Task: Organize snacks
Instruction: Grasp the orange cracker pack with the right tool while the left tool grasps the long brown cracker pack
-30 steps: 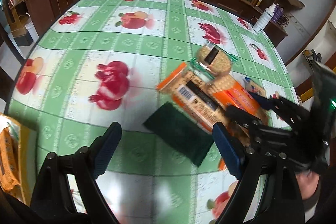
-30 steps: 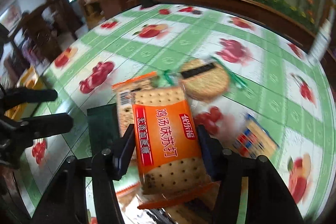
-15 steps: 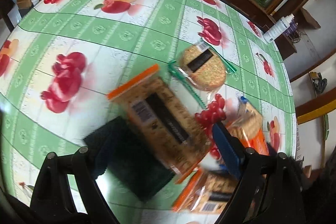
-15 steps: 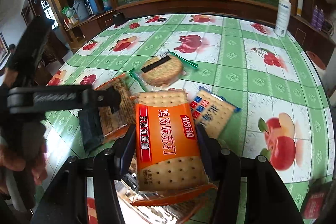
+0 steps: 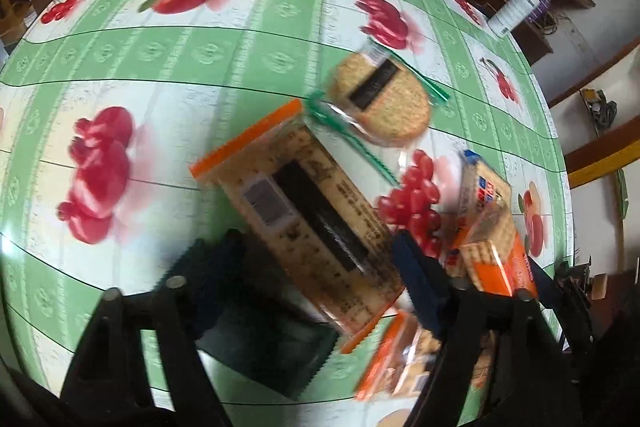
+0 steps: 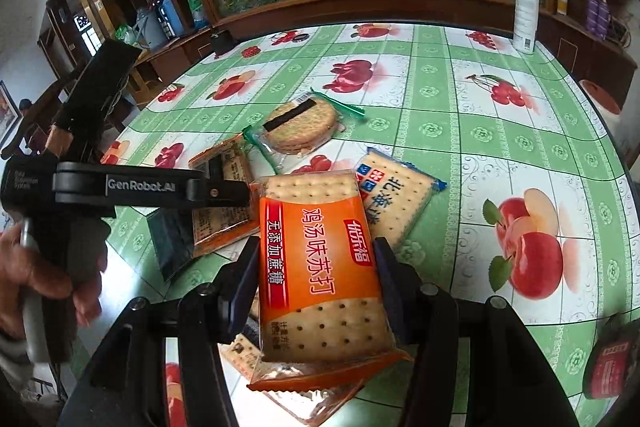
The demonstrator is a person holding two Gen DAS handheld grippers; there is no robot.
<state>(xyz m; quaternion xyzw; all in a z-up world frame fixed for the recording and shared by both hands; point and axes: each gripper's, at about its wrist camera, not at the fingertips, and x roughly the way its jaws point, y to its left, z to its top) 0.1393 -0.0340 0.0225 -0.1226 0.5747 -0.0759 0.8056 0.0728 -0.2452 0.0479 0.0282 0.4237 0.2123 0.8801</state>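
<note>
The right gripper point(image 6: 314, 269) pinches an orange cracker pack point(image 6: 320, 263) from both sides, with its dark pads pressed flat against the pack's long edges, and it holds the pack up above the table point(image 6: 500, 131). The left gripper point(image 5: 312, 267) has its jaws closing, and a long brown cracker pack with orange ends point(image 5: 304, 219) sits between them. The right finger point(image 5: 420, 287) is right at the pack's edge, but the picture is blurry, so I cannot tell if the pads press on it. That brown pack lies partly on top of a dark green packet point(image 5: 260, 339) on the table. A hand point(image 6: 36, 267) holds the left gripper's handle. Just past the brown pack lies a round cracker pack with green ends point(image 6: 300, 127). Beside it, under the tip of the orange pack, lies a blue-edged cracker pack point(image 6: 396, 195). More orange packs point(image 5: 400, 359) lie below the grippers. The table has a green and white cloth with red fruit pictures on it. A white bottle point(image 6: 526, 15) stands at the far edge of the table.
</note>
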